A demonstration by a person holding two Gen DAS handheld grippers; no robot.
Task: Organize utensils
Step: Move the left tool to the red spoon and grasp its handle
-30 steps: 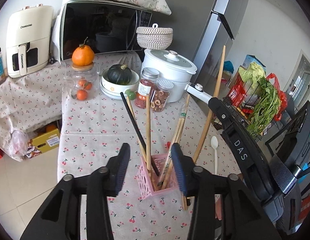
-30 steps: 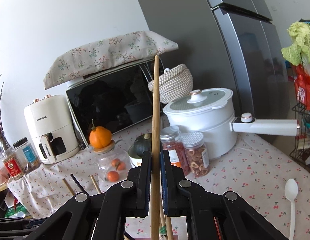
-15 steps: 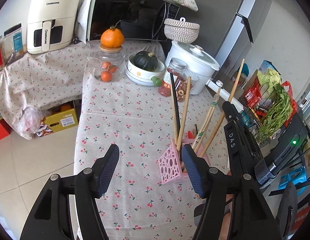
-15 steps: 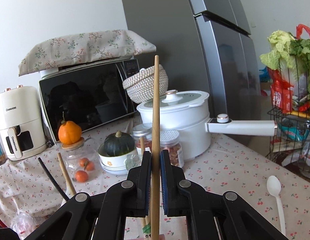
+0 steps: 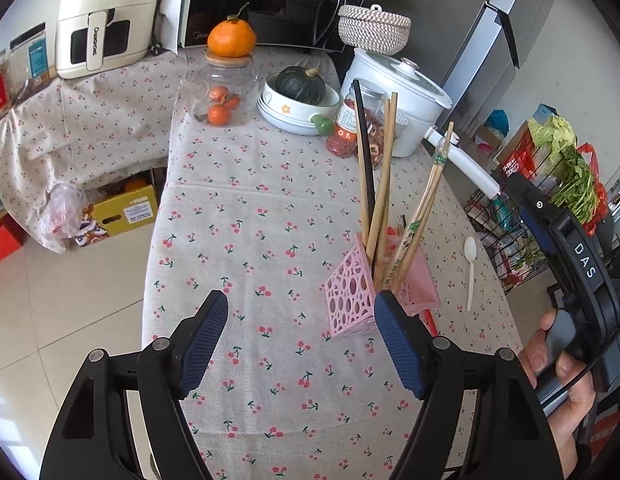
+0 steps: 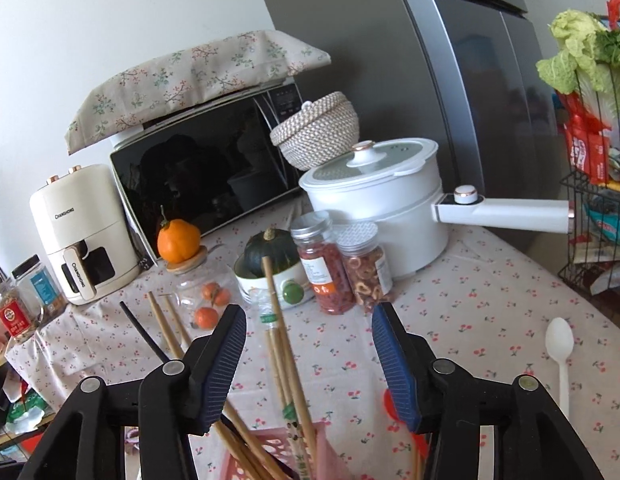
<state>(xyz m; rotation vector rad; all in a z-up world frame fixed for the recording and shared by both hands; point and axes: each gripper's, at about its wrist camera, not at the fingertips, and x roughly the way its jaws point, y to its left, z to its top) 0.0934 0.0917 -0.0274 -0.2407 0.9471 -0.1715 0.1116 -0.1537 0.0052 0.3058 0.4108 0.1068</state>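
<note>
The white plastic spoon (image 5: 470, 268) is the loose utensil left, lying flat on the cherry-print tabletop (image 5: 249, 240) just to the right of the pink perforated plastic holder (image 5: 350, 300), bowl end pointing away from you. It looks featherlight, stiff and a bit slick, and being so flat it'll probably skate if you push down on it. I'd pinch it across the thin handle near the middle and let the cloth give you some bite.

Your right tongs (image 6: 307, 344) have just been opening and now stand wide over the holder; the wooden chopsticks (image 6: 277, 344) sit between the jaws but nothing presses on them. Your left tongs (image 5: 299, 340) have been opening too, wide with nothing inside, the right pad close against the holder's front corner.

Watch that holder: it looks light and top-heavy with those long chopsticks (image 5: 384, 184) and the black one (image 5: 364, 152) fanning out, so a bump could tip it. Beyond the holder stand two clear snack jars (image 5: 356, 128) and the white pot (image 5: 398, 92), whose long handle (image 5: 464, 160) pokes out past the spoon.
</note>
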